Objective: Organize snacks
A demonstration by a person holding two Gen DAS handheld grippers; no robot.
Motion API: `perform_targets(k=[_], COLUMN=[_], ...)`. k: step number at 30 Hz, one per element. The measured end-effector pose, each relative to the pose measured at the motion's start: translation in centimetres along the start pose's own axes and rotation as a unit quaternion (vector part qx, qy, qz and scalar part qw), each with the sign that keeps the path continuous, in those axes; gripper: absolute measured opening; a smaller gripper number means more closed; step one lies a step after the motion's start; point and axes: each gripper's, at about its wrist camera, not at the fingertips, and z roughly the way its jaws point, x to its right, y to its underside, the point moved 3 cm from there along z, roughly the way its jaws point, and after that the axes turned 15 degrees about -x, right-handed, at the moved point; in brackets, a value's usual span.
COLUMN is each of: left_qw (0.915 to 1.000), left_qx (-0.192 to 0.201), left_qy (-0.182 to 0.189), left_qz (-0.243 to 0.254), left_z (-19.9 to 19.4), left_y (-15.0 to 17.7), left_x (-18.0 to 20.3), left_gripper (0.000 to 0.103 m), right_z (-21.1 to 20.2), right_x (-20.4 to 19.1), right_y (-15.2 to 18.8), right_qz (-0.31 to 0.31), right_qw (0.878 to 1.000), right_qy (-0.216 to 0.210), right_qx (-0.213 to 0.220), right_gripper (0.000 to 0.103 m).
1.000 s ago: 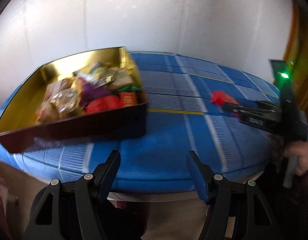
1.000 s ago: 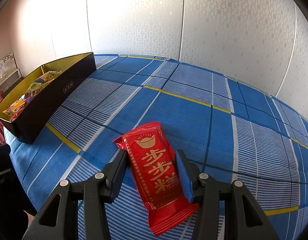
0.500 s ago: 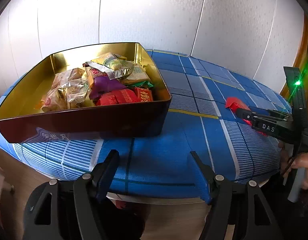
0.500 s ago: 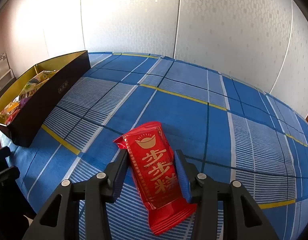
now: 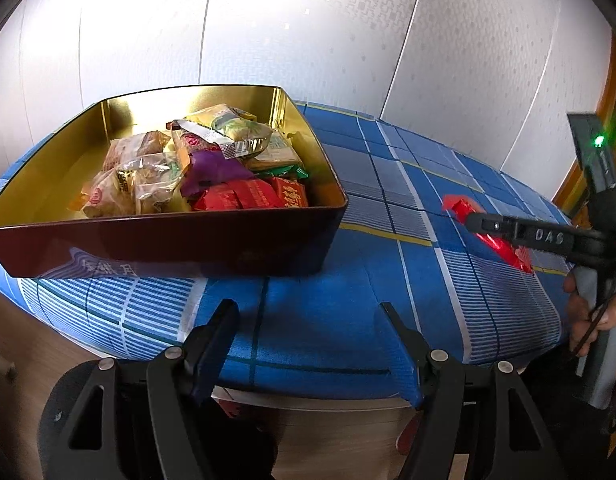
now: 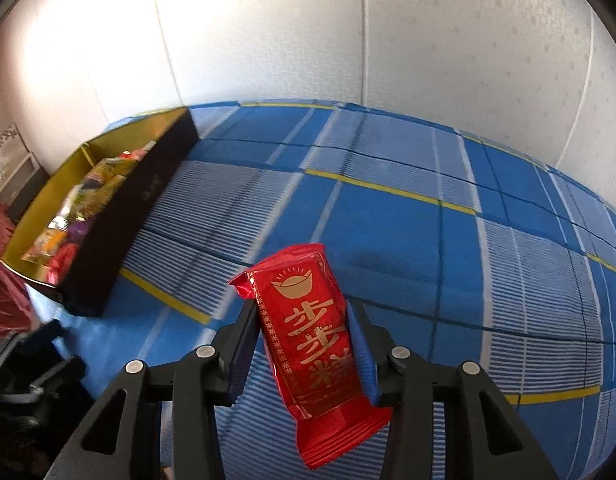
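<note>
Lifted off the tabletop [image 6: 387, 208] now, the red pack [image 6: 311, 332] sits pinched in the right gripper [image 6: 304, 344]; left gripper [image 5: 308, 328] jaws are wide, before the tin [image 5: 168, 236].

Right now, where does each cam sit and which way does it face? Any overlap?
Left wrist: on the left gripper, low at the table's near edge, facing the snack box; its open jaws show, plus the right gripper and the person's right hand.
Right wrist: on the right gripper, looking across the blue plaid tablecloth; its jaws grip the red snack packet.
Shared: box, packet, tablecloth.
</note>
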Motion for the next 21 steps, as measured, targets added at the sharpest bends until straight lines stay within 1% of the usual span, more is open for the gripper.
perform_targets(k=[5, 10, 17, 21], left_qw=[1.0, 0.9999, 0.9997, 0.9994], left_qx=[0.001, 0.003, 0.004, 0.006], left_qy=[0.005, 0.008, 0.014, 0.02], left_qz=[-0.004, -0.01, -0.019, -0.026], left_z=[0.0, -0.1, -0.2, -0.3], left_y=[0.0, 0.0, -0.1, 0.0], left_x=[-0.1, 0.0, -0.1, -0.2], left_gripper=[0.07, 0.07, 0.07, 0.07], right_z=[-1.9, -4.0, -6.0, -5.7], right_x=[-2.6, -6.5, -13.6, -17.3], right_y=[-1.3, -3.0, -6.1, -7.5], right_qz=[-0.028, -0.075, -0.15, -0.191], right_qw=[0.999, 0.995, 0.981, 0.973], right_qy=[-0.031, -0.068, -0.121, -0.133], right_qx=[0.009, 0.014, 0.018, 0.009], right_gripper=[0.044, 0.044, 0.044, 0.044])
